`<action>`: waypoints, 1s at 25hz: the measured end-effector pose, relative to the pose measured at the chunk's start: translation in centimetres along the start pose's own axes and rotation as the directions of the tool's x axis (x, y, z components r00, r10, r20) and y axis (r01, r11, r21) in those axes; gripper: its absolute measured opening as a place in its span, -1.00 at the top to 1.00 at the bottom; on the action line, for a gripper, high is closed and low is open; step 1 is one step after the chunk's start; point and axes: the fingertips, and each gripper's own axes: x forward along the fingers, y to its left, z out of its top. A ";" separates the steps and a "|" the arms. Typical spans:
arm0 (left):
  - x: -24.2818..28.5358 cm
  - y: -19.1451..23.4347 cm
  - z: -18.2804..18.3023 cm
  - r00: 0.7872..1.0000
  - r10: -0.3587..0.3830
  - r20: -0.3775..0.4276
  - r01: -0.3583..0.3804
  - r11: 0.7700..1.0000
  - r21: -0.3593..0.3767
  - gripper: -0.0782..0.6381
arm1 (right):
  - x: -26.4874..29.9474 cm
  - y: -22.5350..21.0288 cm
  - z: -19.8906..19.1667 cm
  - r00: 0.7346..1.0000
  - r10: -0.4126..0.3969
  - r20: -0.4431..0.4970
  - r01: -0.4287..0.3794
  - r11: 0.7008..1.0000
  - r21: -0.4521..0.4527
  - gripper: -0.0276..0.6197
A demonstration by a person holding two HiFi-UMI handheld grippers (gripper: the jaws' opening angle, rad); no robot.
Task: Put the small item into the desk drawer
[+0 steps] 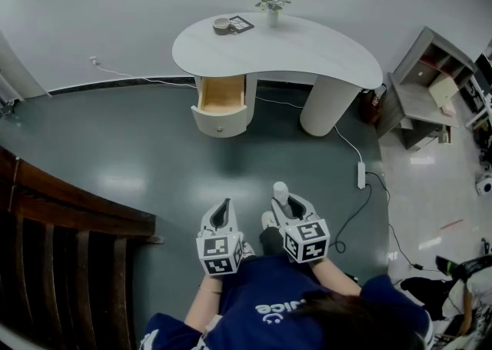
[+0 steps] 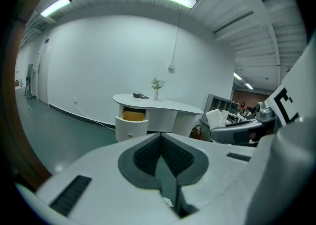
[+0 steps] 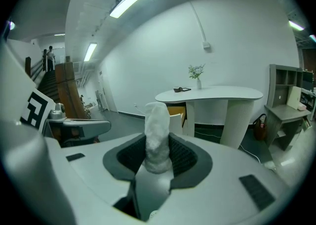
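Right gripper (image 1: 288,204) clamps the small white item (image 3: 157,135) upright between its jaws; left gripper (image 1: 224,206) is pinched closed, empty. Open drawer (image 1: 221,96) of the desk (image 1: 307,52) sits well ahead.

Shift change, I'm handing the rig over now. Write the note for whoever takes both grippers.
Left gripper: jaws together, nothing between them.
Right gripper: closed on the small white item, which stands up out of the jaws.
Desk drawer: pulled open under the white desk, some way ahead; what shows of its inside is bare wood.
Done: item in the grip, drawer open.
Left: carry the item over to the desk, lower it into the drawer and let go.
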 end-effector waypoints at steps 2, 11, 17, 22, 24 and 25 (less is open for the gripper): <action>0.0 0.0 -0.2 1.000 -0.001 -0.001 0.001 1.000 0.004 0.77 | 0.4 0.0 -0.2 1.000 0.010 -0.011 -0.010 1.000 -0.002 0.48; 2.5 1.5 1.3 0.998 0.070 -0.003 -0.070 0.998 0.005 0.77 | 5.0 -0.8 1.7 0.994 0.104 -0.028 -0.105 0.994 -0.020 0.48; 5.5 2.9 2.9 0.992 0.124 -0.013 -0.124 0.992 -0.023 0.77 | 9.3 -2.0 3.6 0.984 0.169 -0.060 -0.171 0.985 -0.026 0.48; 8.8 3.4 3.7 0.987 0.158 -0.032 -0.159 0.986 -0.041 0.77 | 12.6 -3.7 4.9 0.970 0.222 -0.098 -0.225 0.974 -0.022 0.47; 10.3 3.7 4.2 0.984 0.175 -0.033 -0.176 0.983 -0.050 0.77 | 14.0 -4.5 5.6 0.964 0.240 -0.110 -0.244 0.969 -0.026 0.48; 11.1 3.8 4.6 0.982 0.184 -0.032 -0.186 0.981 -0.055 0.77 | 14.6 -4.9 6.0 0.961 0.251 -0.114 -0.256 0.966 -0.031 0.48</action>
